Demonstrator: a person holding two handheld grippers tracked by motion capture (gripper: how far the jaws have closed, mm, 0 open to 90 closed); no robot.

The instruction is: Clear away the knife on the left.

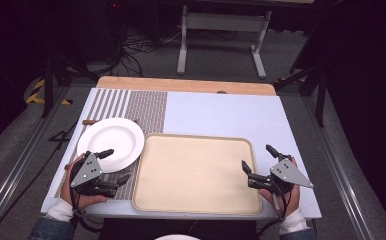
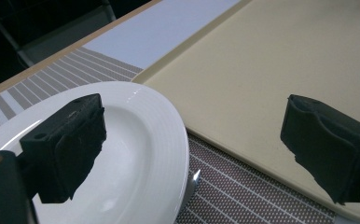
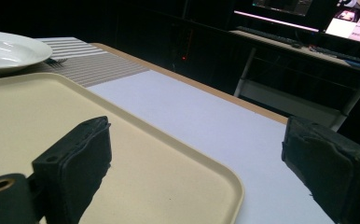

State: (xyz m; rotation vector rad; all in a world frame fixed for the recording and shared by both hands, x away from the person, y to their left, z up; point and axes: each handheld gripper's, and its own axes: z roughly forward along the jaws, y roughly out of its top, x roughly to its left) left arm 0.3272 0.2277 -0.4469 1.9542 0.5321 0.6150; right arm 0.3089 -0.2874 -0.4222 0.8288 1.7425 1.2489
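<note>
A white plate [image 1: 112, 141] lies on a striped placemat [image 1: 143, 107] at the table's left, next to a large beige tray [image 1: 196, 172]. My left gripper [image 1: 118, 165] is open at the plate's near right rim. In the left gripper view one jaw hangs over the plate [image 2: 136, 154] and the other over the tray [image 2: 271, 84], with my left gripper [image 2: 192, 140] holding nothing. My right gripper [image 1: 257, 157] is open at the tray's right edge. In the right gripper view my right gripper [image 3: 197, 158] straddles the tray's corner [image 3: 169, 154], and its jaws are empty.
A metal utensil tip [image 2: 195, 178] pokes out from under the plate, and fork tines [image 3: 57, 60] show beside the plate [image 3: 10, 49] farther off. A brown handle [image 1: 90, 121] lies at the placemat's left edge. The pale blue tabletop [image 1: 221, 112] stretches behind the tray.
</note>
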